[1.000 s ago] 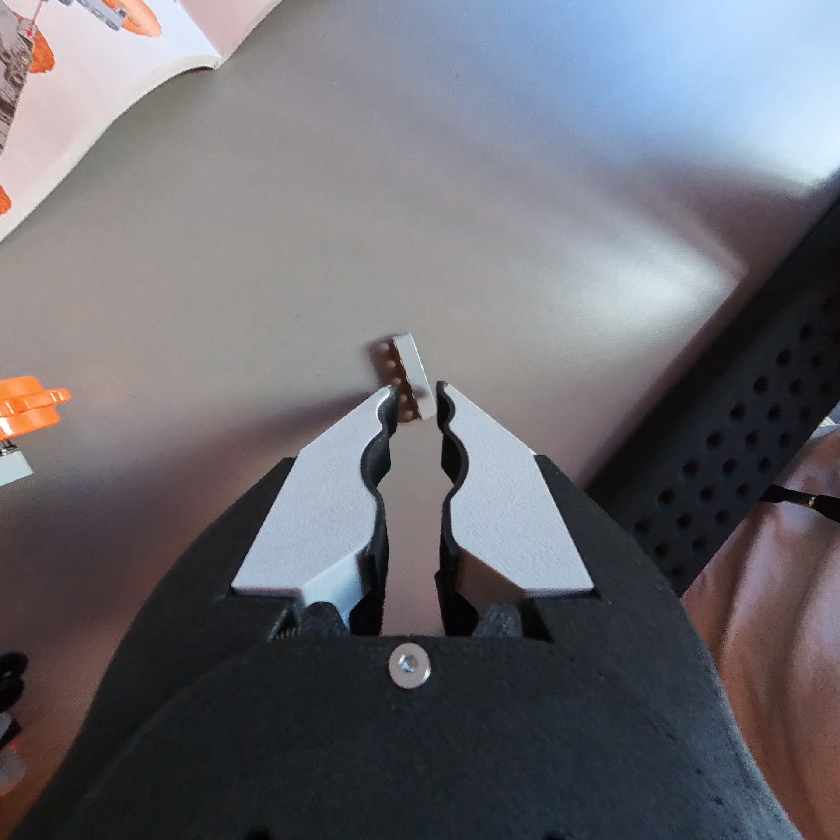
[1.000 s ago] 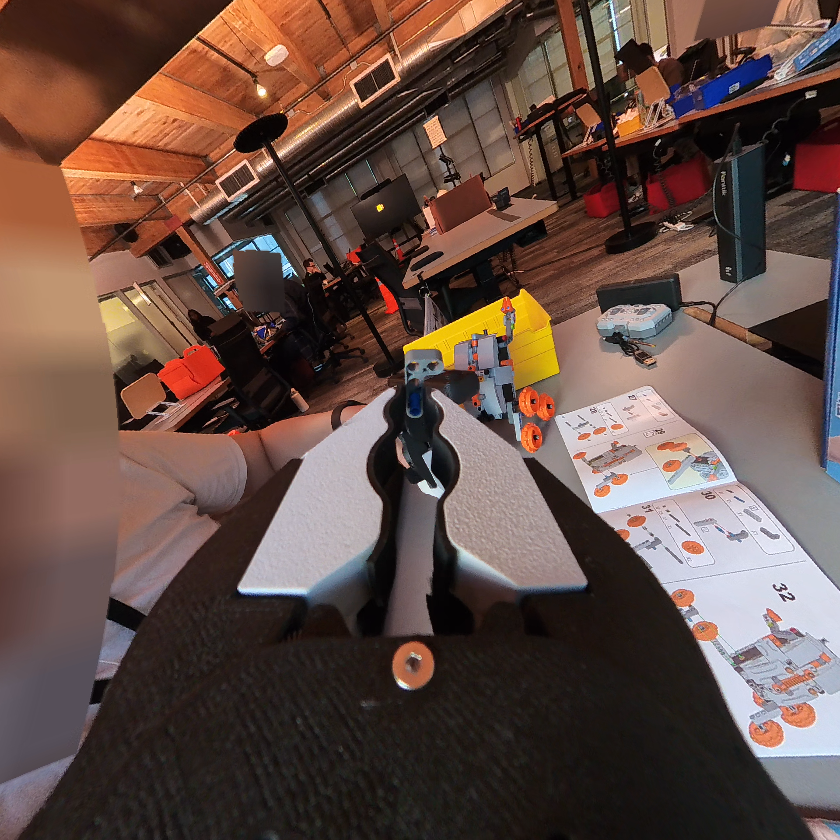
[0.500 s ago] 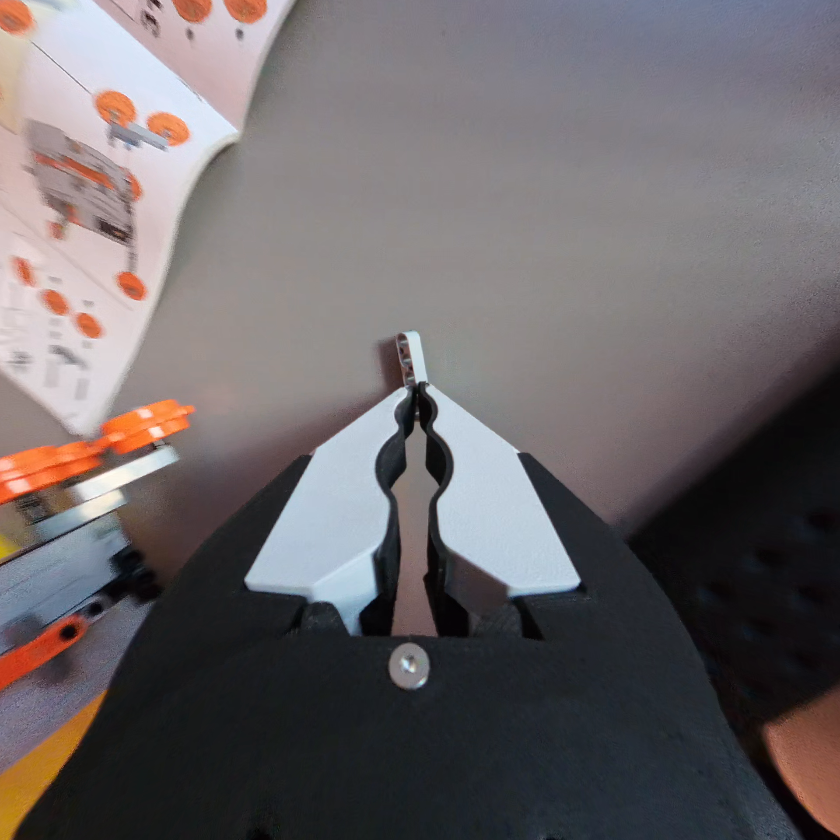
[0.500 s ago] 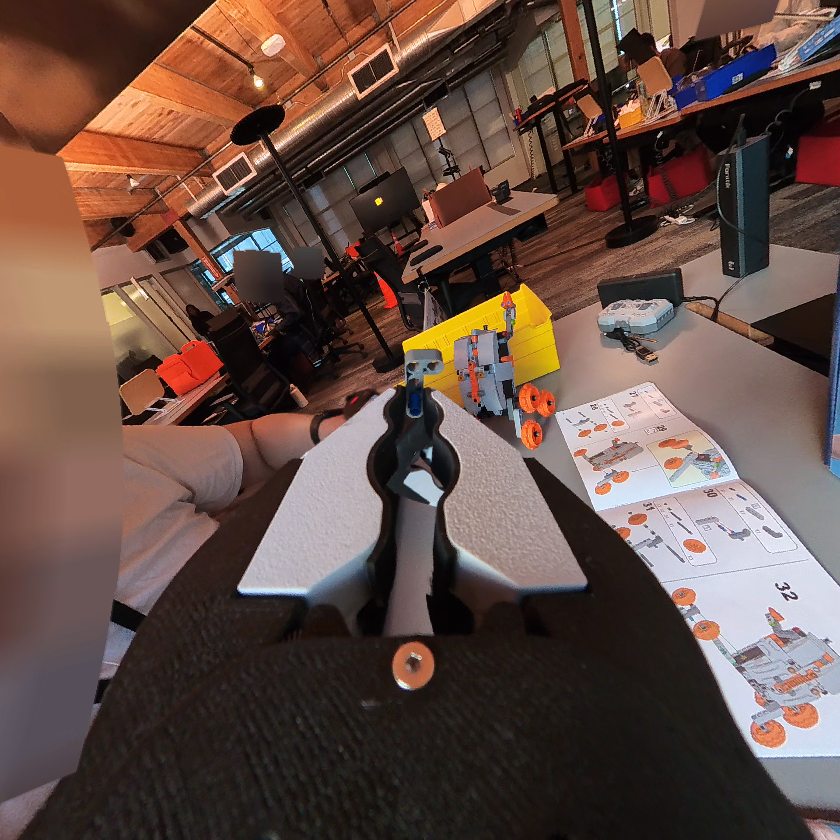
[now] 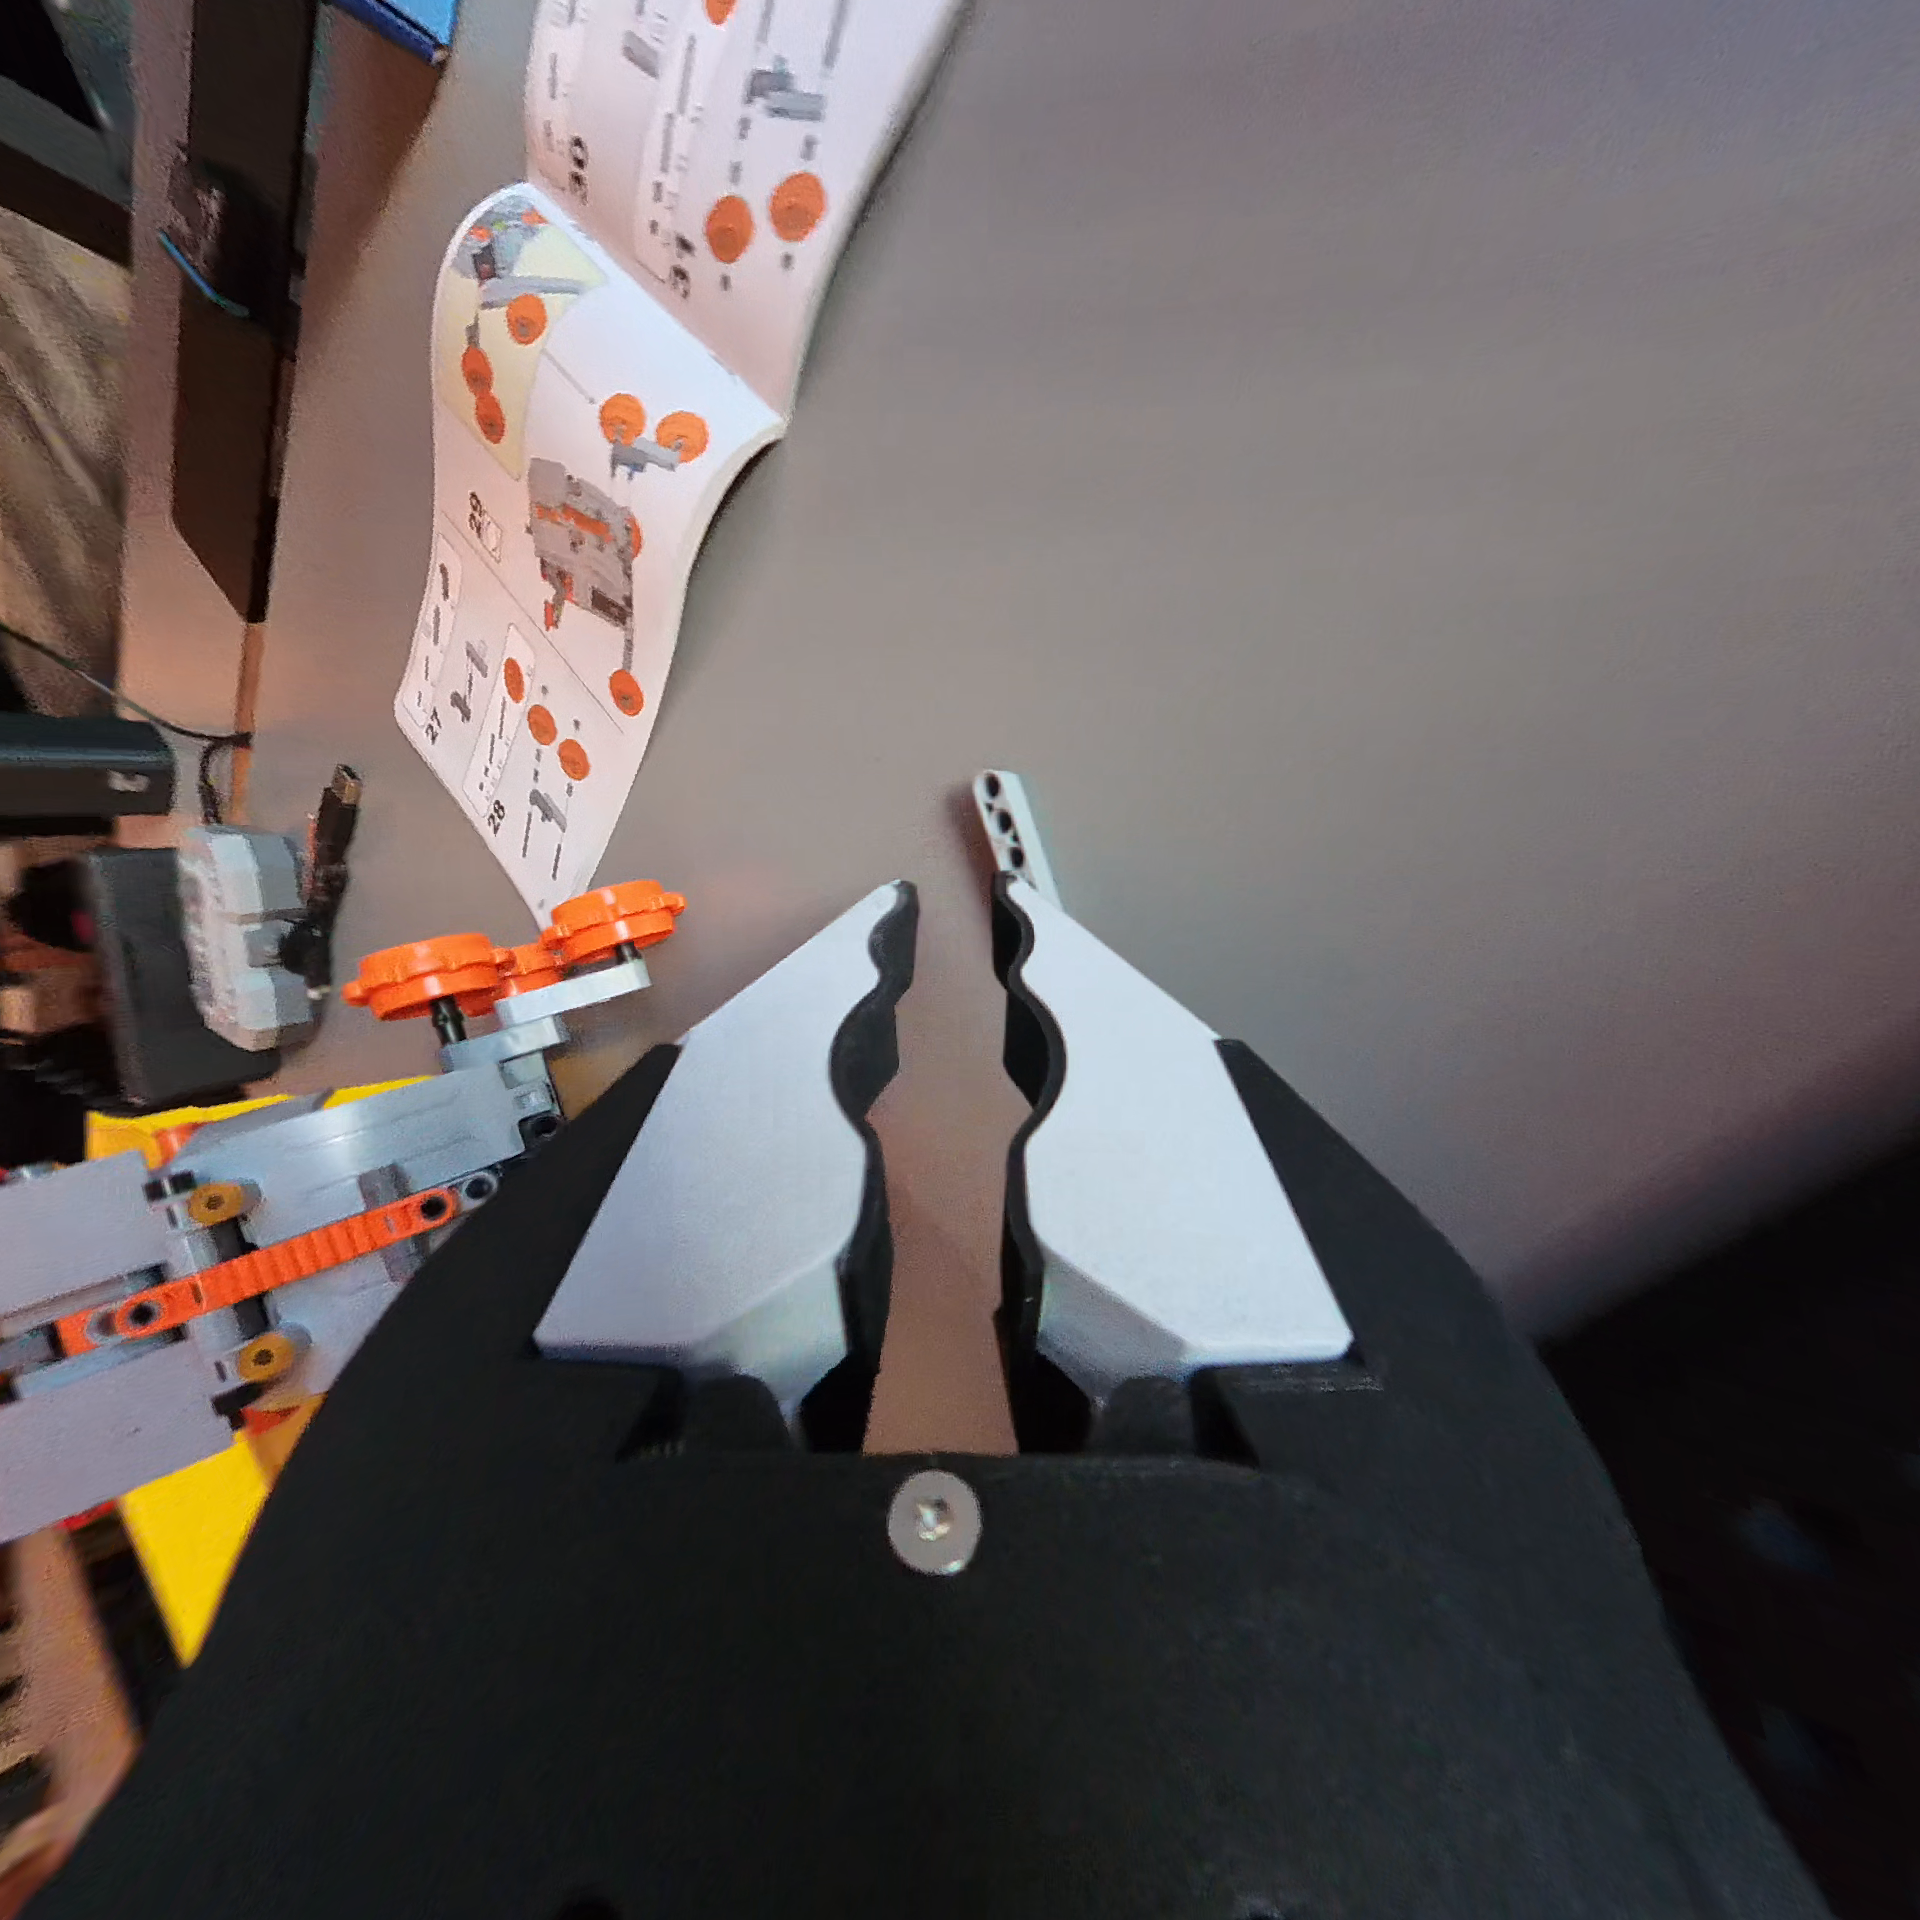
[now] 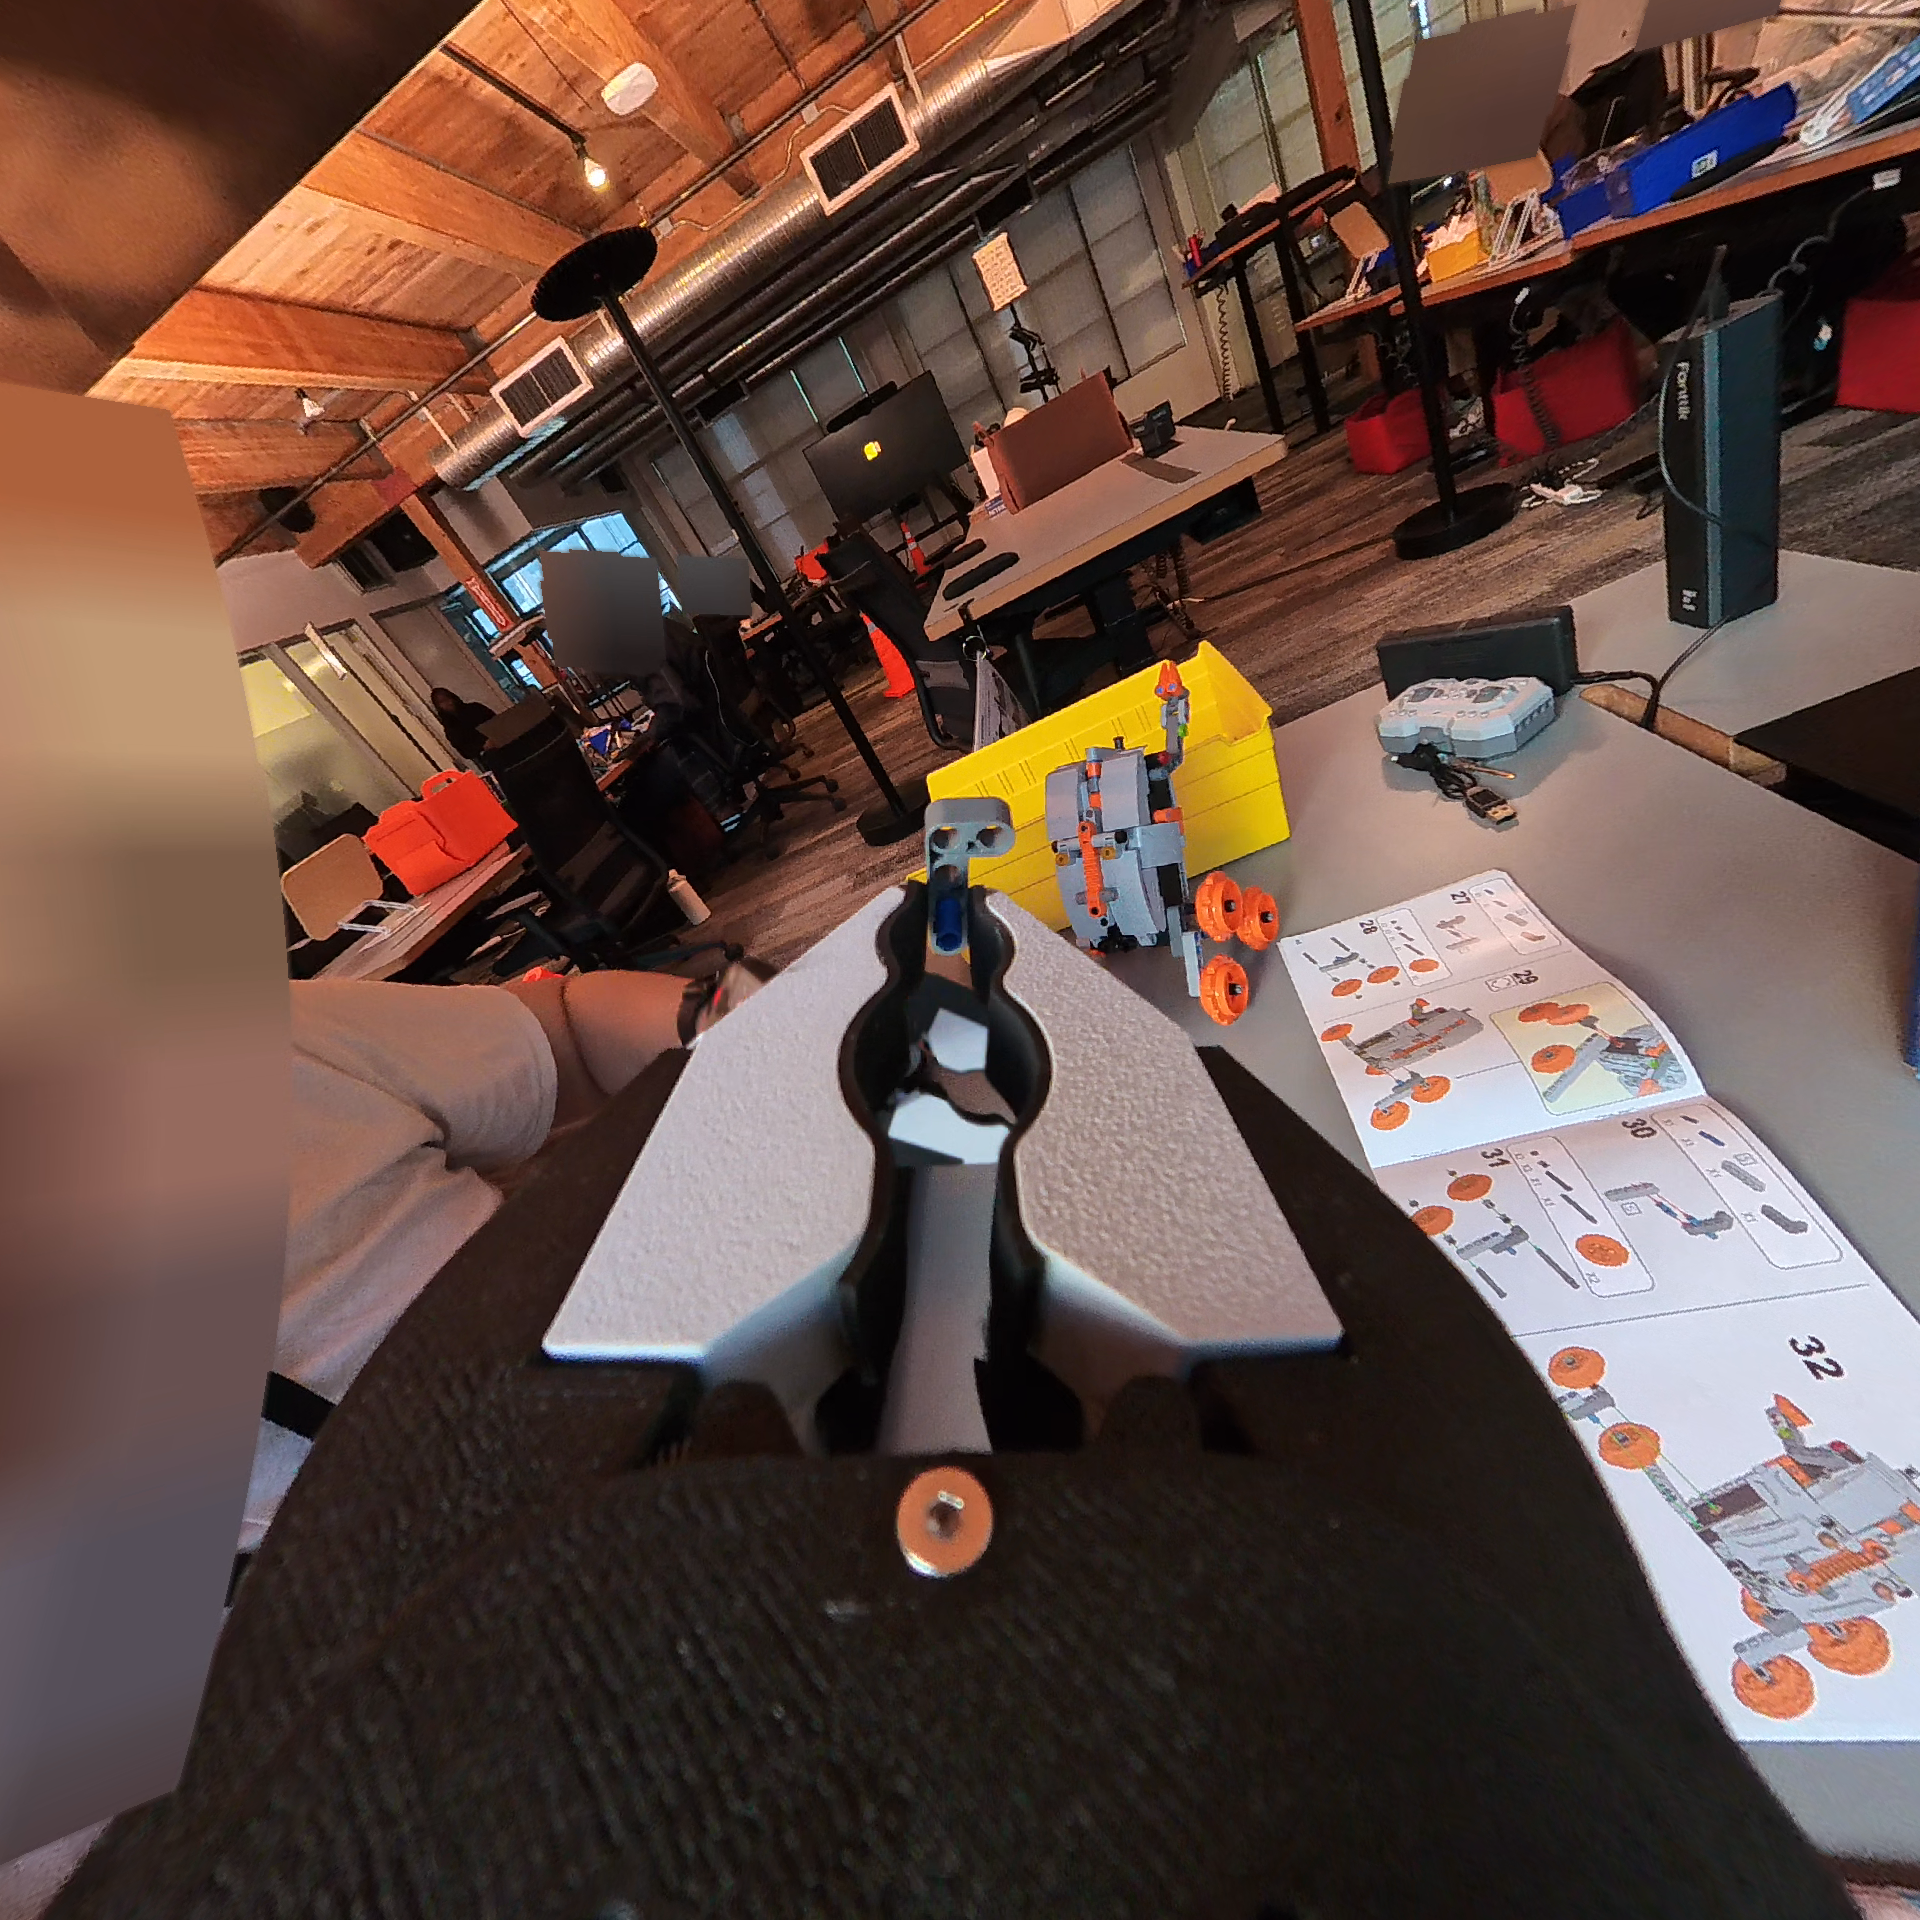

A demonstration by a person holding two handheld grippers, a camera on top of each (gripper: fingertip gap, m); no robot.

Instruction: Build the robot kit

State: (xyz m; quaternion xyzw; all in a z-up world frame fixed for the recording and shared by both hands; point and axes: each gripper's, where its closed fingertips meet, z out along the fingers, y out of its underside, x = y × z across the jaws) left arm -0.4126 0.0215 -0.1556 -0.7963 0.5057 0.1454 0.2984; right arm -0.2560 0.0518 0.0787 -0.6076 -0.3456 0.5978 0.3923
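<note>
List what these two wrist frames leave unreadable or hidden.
- Left wrist view: whether the white beam touches the left gripper; its lower end sits behind the right jaw tip.
- Left wrist view: the grey-and-orange model, cut by the edge and blurred.
- Right wrist view: the lower part of the small grey-and-blue piece, sunk between the right gripper jaws.

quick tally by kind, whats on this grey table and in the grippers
yellow plastic bin: 1
grey-and-orange brick-built vehicle: 1
open paper instruction booklet: 1
grey handheld controller: 1
small white holed beam: 1
grey connector with blue pin, held in right gripper: 1
total: 6
</note>
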